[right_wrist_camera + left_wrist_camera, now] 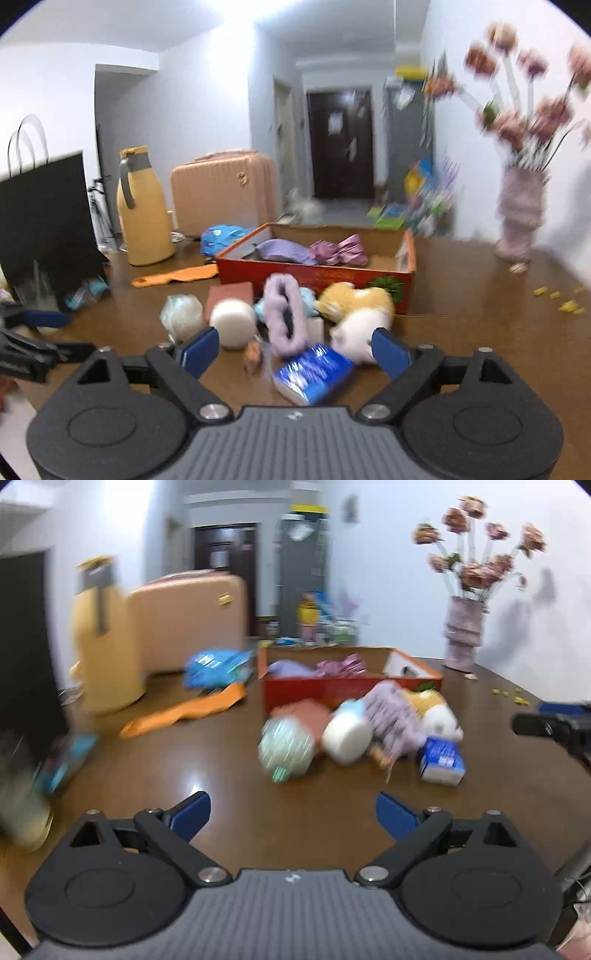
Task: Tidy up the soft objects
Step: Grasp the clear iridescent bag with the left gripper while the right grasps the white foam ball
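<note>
The pile of soft things sits on the brown table [480, 332], bunched against the front wall of the red box [314, 275]. In the right wrist view, the blue tissue pack [312, 373] lies nearest, at about twelve o'clock from the right gripper [295, 350], its long axis slanting from seven o'clock up toward one. Just behind it the lilac fuzzy loop [286, 317] runs roughly six to twelve. The white round puff [232, 323] sits at eleven o'clock, the white plush [360, 330] at one, with the yellow plush [351, 299] just behind that.

The right gripper's blue pads stand wide apart with nothing between them. The tissue pack shows in the gap, but the pads are not touching it.

From the left wrist view, the same heap lies further off, at about one o'clock from the left gripper [293, 816]; the pale mesh ball [286, 747] is its closest piece. Its jaws are wide too, empty, only bare table between them.

My read: the right hand is the nearer one, and the tissue pack is squarely lined up for it. The box, already holding a purple cloth [284, 251] and pink bundle [340, 251], waits straight beyond at twelve.
</note>
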A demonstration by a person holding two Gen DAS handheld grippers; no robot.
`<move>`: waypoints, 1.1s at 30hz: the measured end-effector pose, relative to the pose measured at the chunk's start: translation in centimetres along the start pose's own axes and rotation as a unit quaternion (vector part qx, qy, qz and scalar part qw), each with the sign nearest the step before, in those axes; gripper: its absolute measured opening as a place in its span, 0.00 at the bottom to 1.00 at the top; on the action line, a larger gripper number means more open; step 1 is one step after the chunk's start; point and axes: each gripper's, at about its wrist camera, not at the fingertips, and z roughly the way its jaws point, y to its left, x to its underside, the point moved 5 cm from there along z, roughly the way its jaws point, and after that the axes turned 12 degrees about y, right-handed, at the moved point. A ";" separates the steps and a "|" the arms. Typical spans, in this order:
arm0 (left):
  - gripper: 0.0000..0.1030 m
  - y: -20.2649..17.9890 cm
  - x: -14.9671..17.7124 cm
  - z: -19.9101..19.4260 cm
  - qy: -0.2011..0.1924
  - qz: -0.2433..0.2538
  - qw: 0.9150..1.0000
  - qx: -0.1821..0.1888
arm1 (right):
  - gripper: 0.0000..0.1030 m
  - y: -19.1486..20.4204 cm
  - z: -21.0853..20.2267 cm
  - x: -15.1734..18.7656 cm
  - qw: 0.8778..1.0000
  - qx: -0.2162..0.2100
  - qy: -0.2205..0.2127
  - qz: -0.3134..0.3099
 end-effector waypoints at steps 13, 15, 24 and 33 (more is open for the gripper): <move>0.95 0.6 5.4 -0.6 0.032 -0.017 0.999 0.016 | 0.93 2.5 -1.9 9.3 0.999 0.025 0.028 0.015; 0.95 0.6 5.3 -0.2 0.037 -0.015 0.999 0.018 | 0.93 2.8 -1.6 9.6 0.999 0.024 0.035 0.014; 0.95 1.2 2.4 3.5 0.049 -0.014 0.999 0.015 | 0.84 2.6 2.0 7.6 0.998 0.013 0.052 0.022; 0.95 1.9 -4.5 9.1 0.034 -0.013 0.999 0.033 | 0.74 3.9 7.7 1.8 0.998 -0.031 0.049 0.021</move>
